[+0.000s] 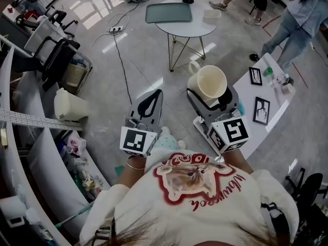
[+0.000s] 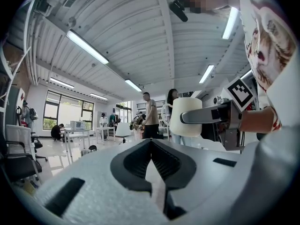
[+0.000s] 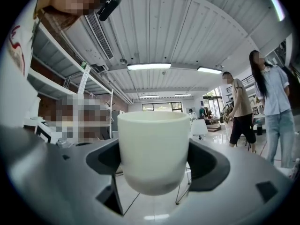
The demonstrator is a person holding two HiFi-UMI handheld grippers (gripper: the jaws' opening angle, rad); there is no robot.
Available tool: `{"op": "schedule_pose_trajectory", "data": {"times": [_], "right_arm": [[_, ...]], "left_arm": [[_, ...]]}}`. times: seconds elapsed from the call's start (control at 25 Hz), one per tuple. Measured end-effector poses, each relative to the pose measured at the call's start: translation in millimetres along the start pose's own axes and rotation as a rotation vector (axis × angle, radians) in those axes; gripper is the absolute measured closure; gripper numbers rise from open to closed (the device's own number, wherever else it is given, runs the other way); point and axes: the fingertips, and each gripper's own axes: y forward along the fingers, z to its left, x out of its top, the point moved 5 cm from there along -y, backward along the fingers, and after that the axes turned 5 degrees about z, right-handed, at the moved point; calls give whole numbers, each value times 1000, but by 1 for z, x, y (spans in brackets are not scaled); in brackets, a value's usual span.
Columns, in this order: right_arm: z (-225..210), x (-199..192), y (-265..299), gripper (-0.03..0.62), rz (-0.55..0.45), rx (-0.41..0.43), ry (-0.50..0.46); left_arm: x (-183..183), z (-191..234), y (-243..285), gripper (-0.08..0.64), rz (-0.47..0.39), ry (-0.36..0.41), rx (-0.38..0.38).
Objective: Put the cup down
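A cream cup with a handle is held upright in the air in my right gripper, which is shut on the cup's body. It hangs over the floor, just left of a white table. In the left gripper view the same cup shows at the right, clamped between grey fingers. My left gripper is held level beside it, to the left; its black-padded jaws are closed together with nothing between them.
The white table at the right carries two black-framed pictures and small items. A round table with a green tray stands ahead. Shelving and clutter line the left. People stand at the far right.
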Motion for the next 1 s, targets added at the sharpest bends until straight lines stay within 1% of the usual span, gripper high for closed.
{"op": "schedule_pose_trajectory", "data": {"times": [0.12,0.24,0.48,0.76,1.0], "right_arm": [[-5,-8,8,198,27,-5,-15],[-17,-12,21,198,41,-27,-18],[-40,-15,60,198,62,-64,-20],[-63,-6,122,198,63,-96,-10],[-80,0,173,199,61,-126,5]], "left_arm": [[-1,7,8,545,-5,-2,10],[-3,13,29,545,1,-14,1],[3,31,67,545,-25,-37,-20],[15,81,119,545,-57,-50,-33],[17,129,159,545,-67,-55,-65]]}}
